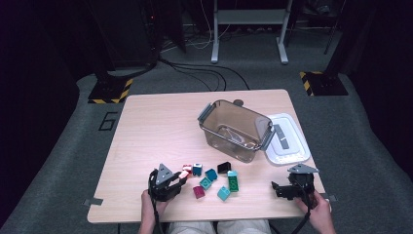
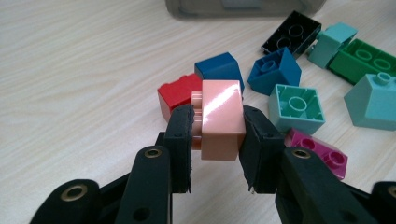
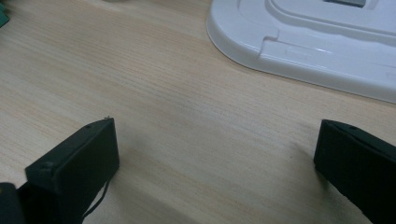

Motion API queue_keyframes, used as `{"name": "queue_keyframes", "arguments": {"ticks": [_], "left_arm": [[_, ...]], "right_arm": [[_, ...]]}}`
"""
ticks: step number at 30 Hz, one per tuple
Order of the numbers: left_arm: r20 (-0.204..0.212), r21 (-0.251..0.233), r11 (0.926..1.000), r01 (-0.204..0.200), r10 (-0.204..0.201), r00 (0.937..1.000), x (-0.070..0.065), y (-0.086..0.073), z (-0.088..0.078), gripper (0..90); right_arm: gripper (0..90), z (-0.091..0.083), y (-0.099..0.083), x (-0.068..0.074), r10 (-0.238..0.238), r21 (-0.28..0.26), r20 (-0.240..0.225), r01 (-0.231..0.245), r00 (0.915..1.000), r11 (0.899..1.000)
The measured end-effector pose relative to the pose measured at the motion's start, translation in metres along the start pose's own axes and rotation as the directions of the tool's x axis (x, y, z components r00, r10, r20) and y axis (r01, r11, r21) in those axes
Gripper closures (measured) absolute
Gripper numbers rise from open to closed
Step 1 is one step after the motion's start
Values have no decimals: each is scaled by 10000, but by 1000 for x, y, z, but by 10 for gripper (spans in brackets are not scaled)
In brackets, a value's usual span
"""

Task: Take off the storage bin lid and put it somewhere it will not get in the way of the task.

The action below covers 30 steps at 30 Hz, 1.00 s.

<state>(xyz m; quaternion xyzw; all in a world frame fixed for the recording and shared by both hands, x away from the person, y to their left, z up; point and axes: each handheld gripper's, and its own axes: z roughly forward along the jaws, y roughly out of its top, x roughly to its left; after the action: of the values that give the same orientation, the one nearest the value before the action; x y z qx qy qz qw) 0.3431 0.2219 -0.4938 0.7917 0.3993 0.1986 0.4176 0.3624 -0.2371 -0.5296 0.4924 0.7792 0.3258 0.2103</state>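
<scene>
Two forearms come in at the near edge of the high view, each hand holding a gripper over the wooden table (image 1: 146,122). On the left, the left gripper (image 1: 181,178) points right toward a cluster of toy bricks and has a salmon-pink brick (image 1: 184,174) at its tips. On the right, the right gripper (image 1: 276,189) sits near the table's right corner, well apart from the bricks. Farther back stands a clear plastic bin (image 1: 235,129), with its white lid (image 1: 288,140) lying just beside it on the right.

Seen from the left gripper view, the left gripper (image 2: 217,140) is clenched on the salmon-pink brick (image 2: 222,116); both black pads press its sides. Just behind it lie a red brick (image 2: 173,95) and a dark blue brick (image 2: 219,68). To the right are another blue brick (image 2: 273,70), a teal hollow brick (image 2: 296,107), a magenta brick (image 2: 322,156), a black brick (image 2: 291,33) and a green brick (image 2: 369,59).

From the right gripper view, the right gripper (image 3: 215,154) is released, its jaws spread wide over bare wood with nothing between them. Beyond lies the white lid (image 3: 303,42), at the far right.
</scene>
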Motion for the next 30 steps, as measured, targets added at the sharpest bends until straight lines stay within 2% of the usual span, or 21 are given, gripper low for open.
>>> {"name": "queue_keyframes", "arguments": {"ticks": [3,6,8,10,18,22,27,30], "left_arm": [[-19,-86,10000,-11,11,10000,1,4,-2,664],[-49,-67,9999,-95,94,9999,2,8,-4,664],[-32,-33,10000,-57,57,10000,3,11,-5,664],[-56,11,9999,-153,153,9999,5,13,-5,663],[-27,-63,10000,-42,41,10000,14,25,-5,664],[-42,-104,9999,-131,130,9999,14,33,-7,664],[173,-361,9993,13,-7,9999,22,44,-8,664],[214,-328,9995,-18,26,9998,24,50,-7,664]], "right_arm": [[0,0,0,-1,-69,-13,-60,69,10000,10000],[0,1,1,-5,-321,16,-407,322,9987,9995],[0,0,1,-7,-436,27,-464,438,9980,9990],[0,0,0,-7,-380,13,-423,381,9984,9993],[0,-1,0,-6,-309,23,-407,311,9987,9995],[0,-1,0,-6,-302,23,-403,303,9987,9995],[0,0,0,-6,-354,-11,-379,354,9987,9994],[0,0,0,-6,-356,-13,-379,355,9986,9994]]}}
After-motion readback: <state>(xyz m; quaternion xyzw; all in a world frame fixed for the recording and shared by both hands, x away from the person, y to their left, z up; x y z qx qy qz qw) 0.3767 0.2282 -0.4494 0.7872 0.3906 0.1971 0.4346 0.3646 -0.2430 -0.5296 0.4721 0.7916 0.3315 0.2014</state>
